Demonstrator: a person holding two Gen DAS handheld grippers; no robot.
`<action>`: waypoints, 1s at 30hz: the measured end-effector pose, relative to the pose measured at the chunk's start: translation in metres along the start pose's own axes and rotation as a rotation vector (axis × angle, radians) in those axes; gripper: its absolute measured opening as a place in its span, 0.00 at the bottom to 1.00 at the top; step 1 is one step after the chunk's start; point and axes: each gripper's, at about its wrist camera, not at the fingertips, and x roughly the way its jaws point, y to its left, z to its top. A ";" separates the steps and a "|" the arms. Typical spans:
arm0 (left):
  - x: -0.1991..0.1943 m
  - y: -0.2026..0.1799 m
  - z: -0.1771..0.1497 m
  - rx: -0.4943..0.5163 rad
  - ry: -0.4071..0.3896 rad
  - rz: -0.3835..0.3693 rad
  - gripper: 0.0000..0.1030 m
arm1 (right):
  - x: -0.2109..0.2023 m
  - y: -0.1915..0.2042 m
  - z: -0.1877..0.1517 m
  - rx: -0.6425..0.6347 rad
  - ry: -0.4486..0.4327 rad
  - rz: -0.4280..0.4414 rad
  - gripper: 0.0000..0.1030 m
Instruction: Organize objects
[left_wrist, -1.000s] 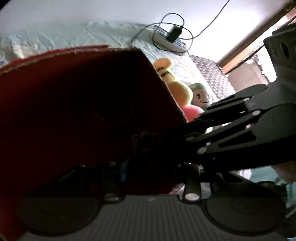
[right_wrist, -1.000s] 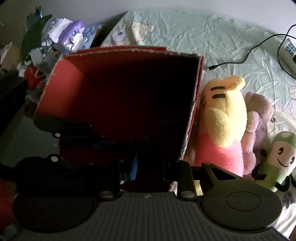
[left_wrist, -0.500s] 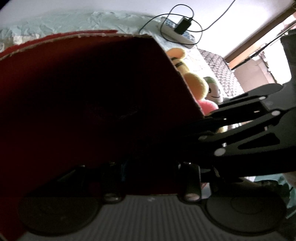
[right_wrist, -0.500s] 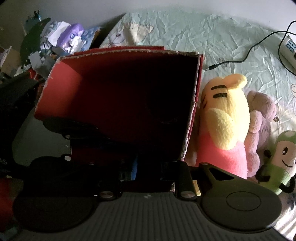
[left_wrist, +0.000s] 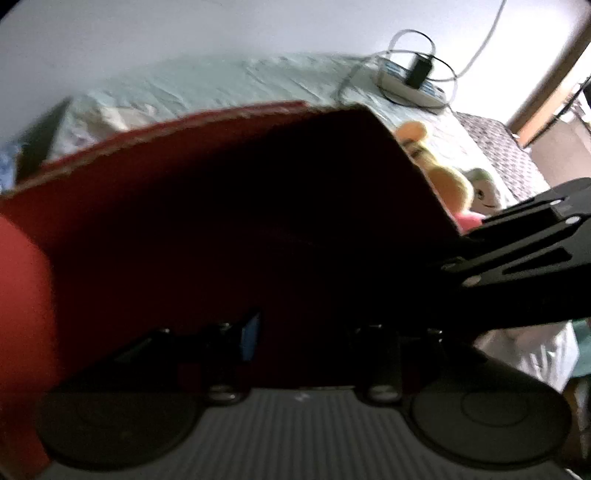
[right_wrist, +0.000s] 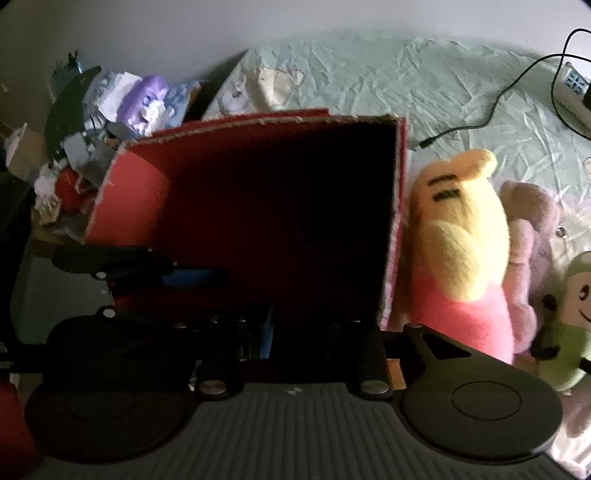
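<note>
A red cardboard box (right_wrist: 258, 206), open toward me and dark inside, is held over the bed by both grippers. My right gripper (right_wrist: 295, 332) is shut on the box's near edge, by its right wall. My left gripper (right_wrist: 147, 266) grips the box's left wall, a blue pad showing against it. In the left wrist view the red box (left_wrist: 221, 221) fills most of the frame. There my left gripper (left_wrist: 295, 332) is lost in shadow at the box's bottom edge, and my right gripper (left_wrist: 480, 251) reaches in from the right onto the box's corner.
A yellow plush in pink (right_wrist: 458, 243), a purple plush (right_wrist: 535, 221) and a green plush (right_wrist: 569, 306) lie just right of the box on the pale green sheet (right_wrist: 406, 74). A power strip (left_wrist: 410, 86) with cables lies at the far right. Piled clutter (right_wrist: 129, 103) sits beyond the bed's left edge.
Both grippers keep their hold. The box's top edge has dropped in the left wrist view, baring more of the bed. The plush toys loom nearer in the right wrist view.
</note>
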 end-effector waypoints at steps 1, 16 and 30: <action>0.001 0.001 0.001 -0.003 -0.007 0.024 0.42 | 0.001 0.001 0.002 0.006 -0.005 0.010 0.28; -0.001 0.061 0.004 -0.117 -0.014 0.412 0.46 | 0.049 0.030 0.018 0.079 0.089 0.094 0.27; 0.016 0.051 0.012 -0.046 0.019 0.437 0.63 | 0.065 0.021 0.012 0.087 0.170 -0.045 0.36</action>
